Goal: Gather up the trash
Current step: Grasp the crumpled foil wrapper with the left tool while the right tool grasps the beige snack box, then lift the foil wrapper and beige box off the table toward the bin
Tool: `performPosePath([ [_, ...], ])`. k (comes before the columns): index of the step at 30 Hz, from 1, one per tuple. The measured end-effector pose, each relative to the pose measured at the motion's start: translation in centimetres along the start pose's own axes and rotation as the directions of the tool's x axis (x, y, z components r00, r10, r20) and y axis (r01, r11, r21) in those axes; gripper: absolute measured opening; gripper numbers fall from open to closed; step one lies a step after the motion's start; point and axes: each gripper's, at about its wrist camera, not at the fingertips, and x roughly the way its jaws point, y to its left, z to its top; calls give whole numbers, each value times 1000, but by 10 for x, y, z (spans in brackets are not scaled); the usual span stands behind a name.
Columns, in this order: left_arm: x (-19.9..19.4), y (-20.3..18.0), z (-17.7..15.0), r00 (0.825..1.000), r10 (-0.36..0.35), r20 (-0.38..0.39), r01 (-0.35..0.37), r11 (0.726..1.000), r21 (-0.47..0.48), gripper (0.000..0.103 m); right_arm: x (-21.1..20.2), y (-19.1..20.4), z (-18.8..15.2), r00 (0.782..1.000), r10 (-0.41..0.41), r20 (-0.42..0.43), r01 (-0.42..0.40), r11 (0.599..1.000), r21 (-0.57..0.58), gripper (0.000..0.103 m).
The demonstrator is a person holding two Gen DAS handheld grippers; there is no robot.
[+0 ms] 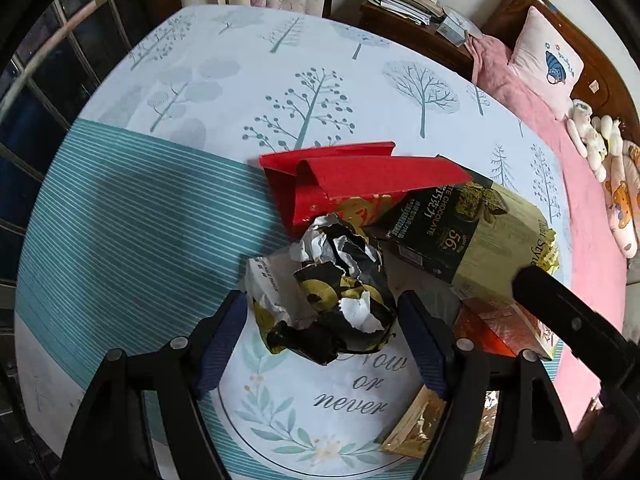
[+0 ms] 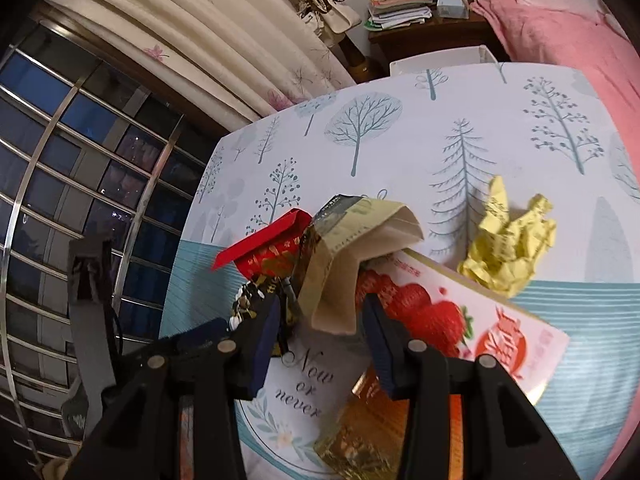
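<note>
Between the blue pads of the left tongs [image 1: 322, 334], a crumpled black, gold and silver wrapper [image 1: 328, 296] is seen lying on the tablecloth [image 1: 140, 220]. These tongs are spread: the left pad [image 1: 222, 344] stands just beside the wrapper's pale left edge, the right pad [image 1: 424, 344] just beside its dark right edge, and whether either one touches it cannot be told. No grip is shown. Beyond the tips, a folded red paper packet [image 1: 352, 180] is seen, partly covered by the wrapper. To the right of that packet and beyond the right pad, a dark and gold chocolate box [image 1: 460, 236] lies tilted. Just right of the right pad, an orange and pink box [image 1: 496, 332] is partly hidden, and a gold foil piece [image 1: 412, 428] lies below it. At the far right, a black finger of the other tool [image 1: 560, 312] is seen crossing over the chocolate box.

In the right wrist view, the right tongs [image 2: 316, 340] are seen partly spread, with nothing pinched. A beige, opened flap of the chocolate box [image 2: 340, 280] hangs between and just beyond the pads; contact cannot be told. Left of the left pad [image 2: 264, 344], the dark wrapper is glimpsed beneath the red packet [image 2: 272, 252]. Right of the right pad [image 2: 380, 344], a pink strawberry box [image 2: 460, 312] lies flat, and farther right a crumpled yellow paper [image 2: 512, 244] rests well apart from the tongs.
</note>
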Motion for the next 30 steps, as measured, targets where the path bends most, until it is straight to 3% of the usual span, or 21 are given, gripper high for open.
performPosePath([
  [4,3,1,2,1000,-7,2,7,1000,-15,74,8,-1,4,1000,19,-1,-19,1000,12,43],
  [6,4,3,2,1000,-16,2,16,1000,-25,73,12,0,4,999,35,0,-35,999,17,34],
  [7,4,4,2,1000,-22,2,22,999,-32,72,16,0,5,999,47,-7,-47,999,16,22],
  [15,-9,21,-3,996,-84,29,86,994,-65,51,15,11,-7,997,76,15,-76,997,-16,19],
  [22,-40,31,-20,992,-101,81,106,993,-55,50,-11,26,-29,997,63,51,-60,996,-60,19],
  [30,-101,43,-59,983,-118,140,114,993,36,50,-52,46,-81,996,31,84,-24,996,-80,19],
])
